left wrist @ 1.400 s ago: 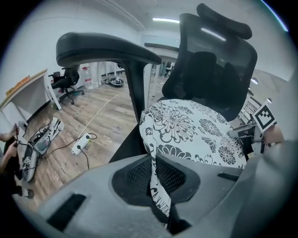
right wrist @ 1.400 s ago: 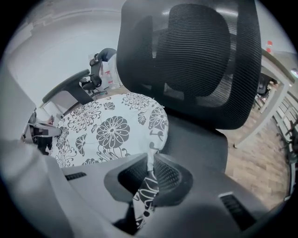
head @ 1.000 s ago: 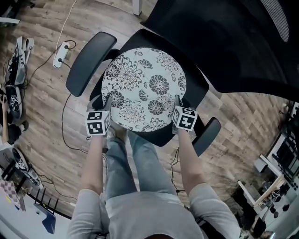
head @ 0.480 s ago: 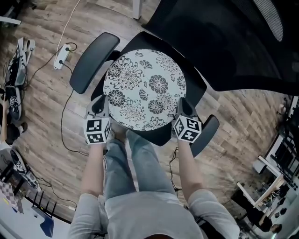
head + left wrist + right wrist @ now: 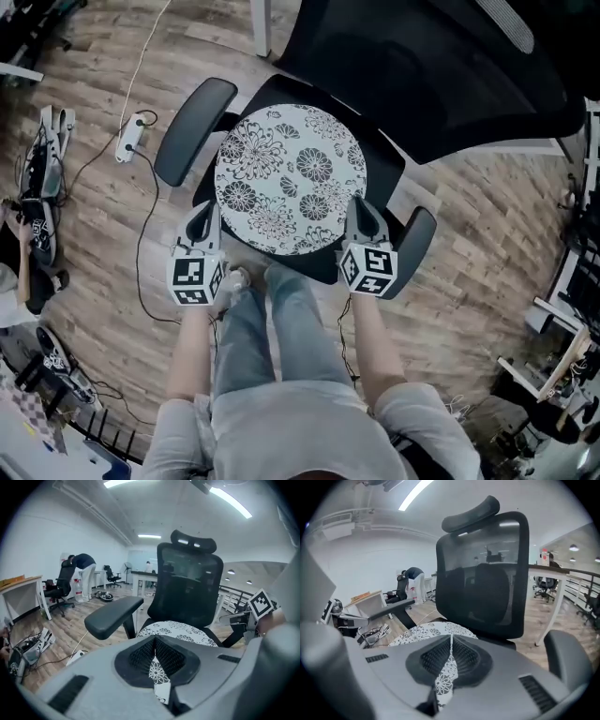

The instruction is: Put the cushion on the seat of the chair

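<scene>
- Cushion (image 5: 291, 178): round and flat, pale fabric with dark flower print. It hangs over the black seat (image 5: 382, 157) of the office chair, between the two armrests (image 5: 192, 131) and in front of the mesh backrest (image 5: 431, 66). No view shows whether its far edge rests on the seat or is clear of it.
- Left gripper (image 5: 208, 211): clamped on the cushion's near-left rim. Its own view shows a thin fin of printed fabric squeezed between the ribbed pads (image 5: 140, 656).
- Right gripper (image 5: 354, 204): clamped the same way on the near-right rim, with a strip of flowered cloth pinched flat between its pads (image 5: 465, 657).
- Handling, as a judgement: the rim crushes to a narrow fold under the jaws, so the cushion looks soft, thinly padded and light. It is not fragile.
- With both holds on the near side, the unsupported far half will probably droop. That part would likely touch the seat first.
- Woven cloth against ribbed pads should hold well, so slipping seems a small risk.
- Holds: the rim is the sensible place, one gripper on each side as now. Holds set farther apart would carry it flatter.
</scene>
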Available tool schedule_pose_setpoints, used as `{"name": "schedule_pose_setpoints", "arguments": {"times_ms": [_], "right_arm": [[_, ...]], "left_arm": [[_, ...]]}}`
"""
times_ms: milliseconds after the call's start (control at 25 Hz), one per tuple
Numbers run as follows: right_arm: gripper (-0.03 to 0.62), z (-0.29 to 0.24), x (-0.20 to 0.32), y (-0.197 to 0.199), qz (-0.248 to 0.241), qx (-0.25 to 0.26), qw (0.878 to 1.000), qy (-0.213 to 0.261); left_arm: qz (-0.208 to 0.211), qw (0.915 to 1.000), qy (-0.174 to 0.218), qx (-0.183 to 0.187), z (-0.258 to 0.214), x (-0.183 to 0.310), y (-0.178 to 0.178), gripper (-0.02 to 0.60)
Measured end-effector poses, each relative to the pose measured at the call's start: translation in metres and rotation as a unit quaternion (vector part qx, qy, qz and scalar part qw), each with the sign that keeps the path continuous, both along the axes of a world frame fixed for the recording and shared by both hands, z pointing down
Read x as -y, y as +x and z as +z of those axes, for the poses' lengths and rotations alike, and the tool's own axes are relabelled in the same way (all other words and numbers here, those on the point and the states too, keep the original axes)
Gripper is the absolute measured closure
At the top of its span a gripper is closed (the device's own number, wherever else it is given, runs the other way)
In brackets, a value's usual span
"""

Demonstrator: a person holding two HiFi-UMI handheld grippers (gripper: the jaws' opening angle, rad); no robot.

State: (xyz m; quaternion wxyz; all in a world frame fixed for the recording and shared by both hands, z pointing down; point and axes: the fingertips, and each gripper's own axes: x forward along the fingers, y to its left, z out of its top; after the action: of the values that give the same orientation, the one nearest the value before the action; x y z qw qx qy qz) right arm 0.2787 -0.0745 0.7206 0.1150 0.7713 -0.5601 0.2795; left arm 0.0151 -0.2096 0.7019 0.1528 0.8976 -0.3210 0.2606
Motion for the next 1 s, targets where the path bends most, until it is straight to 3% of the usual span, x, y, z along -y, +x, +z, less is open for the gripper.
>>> {"name": "schedule_pose_setpoints", "arguments": {"times_ms": [440,1000], "right_arm": [[0.574,-0.105,-0.048,-0.032,0.039,-0.033,0.997,0.056],[0.574,-0.237,-0.083,-0.083,0.037,-0.095,0.988,0.116]], "left_arm": [[0.079,0.9947,0.054,-0.039,-0.105,-0.041,-0.006,0.571],[0.116,0.9787,0.113,-0.126,-0.238,-0.064,-0.026,0.571]]}}
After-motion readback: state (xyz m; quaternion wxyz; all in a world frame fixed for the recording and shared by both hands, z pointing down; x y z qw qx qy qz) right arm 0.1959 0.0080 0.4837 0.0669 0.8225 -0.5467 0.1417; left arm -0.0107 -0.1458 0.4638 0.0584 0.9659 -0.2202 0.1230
